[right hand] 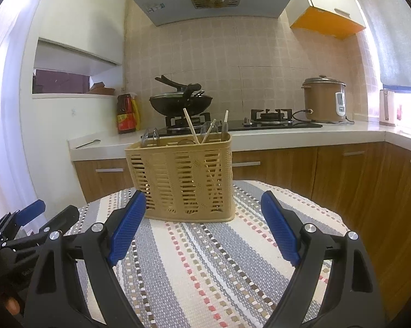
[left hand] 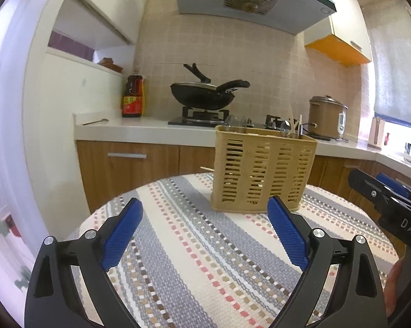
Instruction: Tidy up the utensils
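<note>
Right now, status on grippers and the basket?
Left gripper open, empty. Right gripper open, empty. Utensil basket upright on striped cloth. Nothing blocking.

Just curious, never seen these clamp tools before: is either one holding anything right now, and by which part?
Nothing is held. The left gripper and the right gripper both stand open over the striped cloth, short of the utensil basket.

Bright window [right hand: 407, 104] glare at right; fisheye edges bend, darken.
</note>
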`<control>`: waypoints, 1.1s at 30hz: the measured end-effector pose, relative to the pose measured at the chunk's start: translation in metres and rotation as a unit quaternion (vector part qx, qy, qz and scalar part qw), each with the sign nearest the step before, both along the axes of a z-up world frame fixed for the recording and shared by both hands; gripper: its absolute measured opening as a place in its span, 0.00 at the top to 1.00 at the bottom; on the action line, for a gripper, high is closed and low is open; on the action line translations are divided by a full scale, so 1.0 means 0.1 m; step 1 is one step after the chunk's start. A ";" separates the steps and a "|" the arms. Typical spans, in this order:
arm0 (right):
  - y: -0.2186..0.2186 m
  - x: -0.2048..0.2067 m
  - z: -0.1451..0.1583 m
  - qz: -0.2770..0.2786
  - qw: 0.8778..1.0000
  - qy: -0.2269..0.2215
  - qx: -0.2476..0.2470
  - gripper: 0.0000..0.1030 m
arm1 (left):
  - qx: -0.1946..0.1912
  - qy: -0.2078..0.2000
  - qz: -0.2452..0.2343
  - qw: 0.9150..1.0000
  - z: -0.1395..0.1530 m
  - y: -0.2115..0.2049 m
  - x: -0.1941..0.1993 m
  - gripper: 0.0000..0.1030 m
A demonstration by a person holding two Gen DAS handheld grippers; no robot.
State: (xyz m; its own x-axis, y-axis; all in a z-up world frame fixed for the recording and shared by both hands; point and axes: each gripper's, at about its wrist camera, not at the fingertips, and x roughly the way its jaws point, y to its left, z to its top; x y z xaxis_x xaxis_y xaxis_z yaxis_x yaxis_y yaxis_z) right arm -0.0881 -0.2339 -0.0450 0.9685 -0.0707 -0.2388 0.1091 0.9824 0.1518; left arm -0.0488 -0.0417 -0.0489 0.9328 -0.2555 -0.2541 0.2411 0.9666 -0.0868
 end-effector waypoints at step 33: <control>0.10 -0.06 -0.01 -0.018 0.999 -0.003 -0.026 0.16 | 0.010 -0.096 0.068 0.993 0.13 0.07 -0.27 0.07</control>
State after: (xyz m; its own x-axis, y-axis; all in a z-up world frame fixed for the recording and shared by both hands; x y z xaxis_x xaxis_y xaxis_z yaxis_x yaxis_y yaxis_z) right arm -0.0937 -0.2243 -0.0461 0.9662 -0.1186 -0.2289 0.1447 0.9844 0.1005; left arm -0.0755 -0.0346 -0.0358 0.9902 -0.1198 -0.0715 0.1178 0.9925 -0.0320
